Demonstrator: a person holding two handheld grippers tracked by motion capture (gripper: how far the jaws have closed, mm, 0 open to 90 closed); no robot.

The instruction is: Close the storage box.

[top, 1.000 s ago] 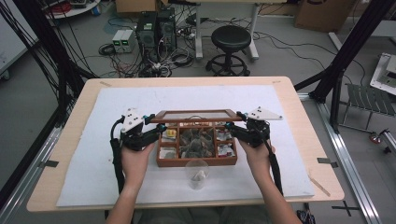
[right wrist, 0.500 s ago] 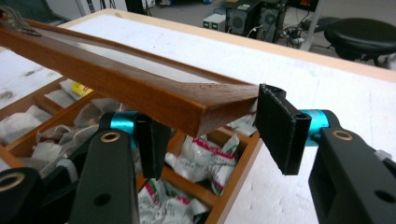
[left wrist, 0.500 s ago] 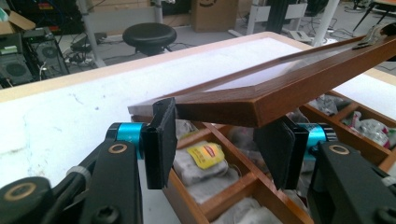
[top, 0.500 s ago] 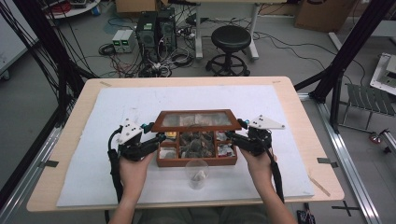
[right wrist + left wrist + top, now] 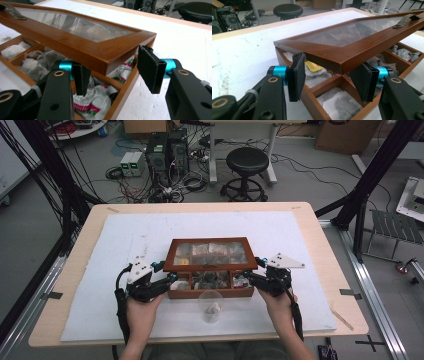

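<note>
While the lid (image 5: pixel 210 254) stood steeply raised a second ago, its glass pane tipped toward the far edge of the table, it now hangs much lower over the wooden box (image 5: pixel 210 281), propped at a shallow slant with the near edge up. Both hands have come nearer the person's edge of the table with it. The box sits on the white mat (image 5: pixel 100 270) at about 6 o'clock from the table's centre, with a clear cup (image 5: pixel 210 306) just beside it, at 6 o'clock from the box.

The left gripper (image 5: pixel 162 282) reaches in from 8 o'clock, forearm rising from the bottom edge, jaws pointing toward the box's left front corner. In the left gripper view the lid's corner lies between its pads (image 5: pixel 296 75); the jaws have just been opening, and the right pad stands clear of the wood, so the hold looks released. The right gripper (image 5: pixel 252 279) mirrors it from 4 o'clock. In the right gripper view its pads (image 5: pixel 150 71) straddle the lid's corner with gaps on both sides, above compartments of tea bags (image 5: pixel 96 100).
</note>
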